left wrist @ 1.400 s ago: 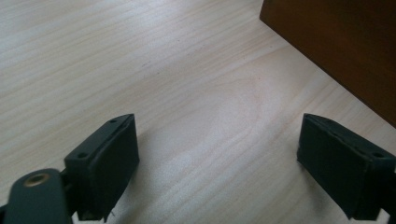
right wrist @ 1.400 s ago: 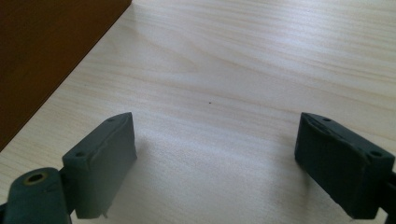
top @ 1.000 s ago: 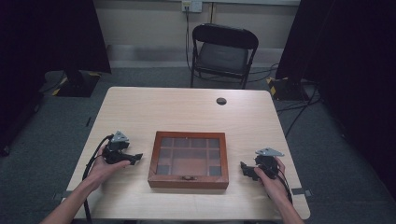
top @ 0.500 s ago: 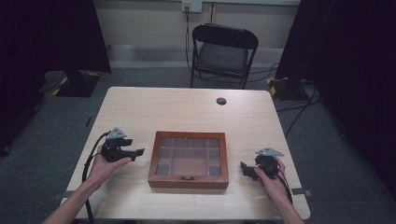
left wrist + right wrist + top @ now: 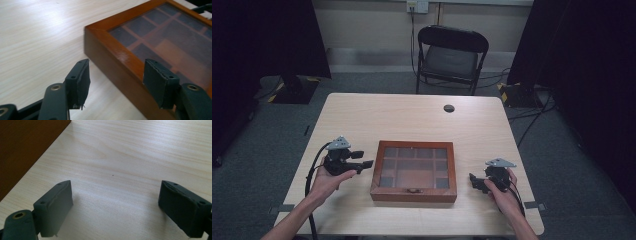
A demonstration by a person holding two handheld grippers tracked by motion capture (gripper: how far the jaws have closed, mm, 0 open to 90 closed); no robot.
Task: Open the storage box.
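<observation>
At the left edge of the wooden box [image 5: 414, 171], left gripper [image 5: 366, 163] raised off the table [image 5: 412, 112] and nearer the box than 1 second ago, jaws just narrowed yet apart, straddling the box's near corner without touching. Right gripper [image 5: 472, 180] unmoved right of the box, jaws spread over bare wood. Beyond the pale table, 1 black folding chair [image 5: 451, 56], grey floor, dark curtains.

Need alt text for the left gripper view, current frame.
A wooden display box with a gridded glass lid sits on a pale wood table, its near corner pointing toward the camera. The left gripper hovers at that corner with its two black fingers apart, having just been closing, nothing pressed between them.
</observation>
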